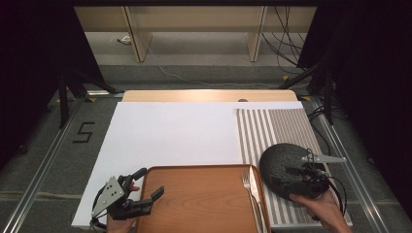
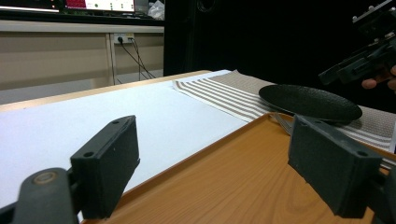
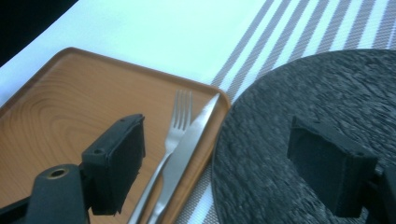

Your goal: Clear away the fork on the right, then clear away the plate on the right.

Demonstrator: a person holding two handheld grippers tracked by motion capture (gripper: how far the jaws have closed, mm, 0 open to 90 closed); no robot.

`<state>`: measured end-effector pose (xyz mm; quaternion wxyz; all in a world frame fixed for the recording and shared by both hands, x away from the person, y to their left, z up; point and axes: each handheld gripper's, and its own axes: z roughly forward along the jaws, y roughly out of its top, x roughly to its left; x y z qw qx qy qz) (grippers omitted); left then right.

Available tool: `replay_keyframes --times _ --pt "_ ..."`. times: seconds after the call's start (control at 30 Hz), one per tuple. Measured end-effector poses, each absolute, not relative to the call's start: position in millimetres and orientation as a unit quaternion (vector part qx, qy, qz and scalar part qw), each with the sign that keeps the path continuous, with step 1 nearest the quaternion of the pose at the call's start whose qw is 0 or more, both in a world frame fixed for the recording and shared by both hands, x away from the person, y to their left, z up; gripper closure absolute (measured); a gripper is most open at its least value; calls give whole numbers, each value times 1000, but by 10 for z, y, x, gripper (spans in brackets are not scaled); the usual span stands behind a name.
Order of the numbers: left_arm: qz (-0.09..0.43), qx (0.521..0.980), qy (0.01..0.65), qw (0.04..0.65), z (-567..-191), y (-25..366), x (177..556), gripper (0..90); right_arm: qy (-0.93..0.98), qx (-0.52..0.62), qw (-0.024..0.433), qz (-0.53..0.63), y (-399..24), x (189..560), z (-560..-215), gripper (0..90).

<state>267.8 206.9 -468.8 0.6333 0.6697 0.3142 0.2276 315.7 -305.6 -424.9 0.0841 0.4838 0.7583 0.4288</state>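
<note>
A wooden tray (image 1: 194,199) lies at the table's near edge, with a fork (image 1: 247,183) and a knife (image 1: 254,187) along its right side. Just right of it, a dark textured plate (image 1: 284,162) rests on a striped placemat (image 1: 272,131). My left gripper (image 1: 148,183) is open over the tray's left edge (image 2: 210,186), nothing between its fingers (image 2: 109,163). My right gripper (image 1: 287,175) hovers open over the plate's near side. In the right gripper view the plate (image 3: 303,102) rim sits between the jaws, with the fork (image 3: 180,121) and knife (image 3: 191,135) beside it.
A white sheet (image 1: 170,131) covers most of the table, with the wooden tabletop's far edge (image 1: 209,95) beyond it. Tripod legs and cables stand on the floor at both sides. The left gripper view shows the other gripper (image 2: 364,60) above the plate (image 2: 308,102).
</note>
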Motion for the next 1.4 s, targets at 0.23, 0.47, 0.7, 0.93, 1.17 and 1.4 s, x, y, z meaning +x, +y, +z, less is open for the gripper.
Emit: replay_keyframes --times 0.23,0.47,0.7,0.93,1.17,1.4 --pt "228 670 313 634 -4683 2066 2668 161 753 494 89 425 -3124 3170 -4258 203" --pt "229 670 314 633 -4686 2072 2680 161 746 503 95 425 -3208 3185 -4261 203" --pt "228 672 312 632 -4688 2056 2672 161 734 520 100 425 -3342 3194 -4272 203" --pt "230 671 312 632 -4689 2071 2661 161 719 541 104 424 -3465 3198 -4293 204" --pt "231 672 311 631 -4688 2072 2662 161 695 570 98 427 -3674 3166 -4330 204" --pt "233 671 310 632 -4678 2072 2654 161 670 599 105 427 -3892 3083 -4367 205"
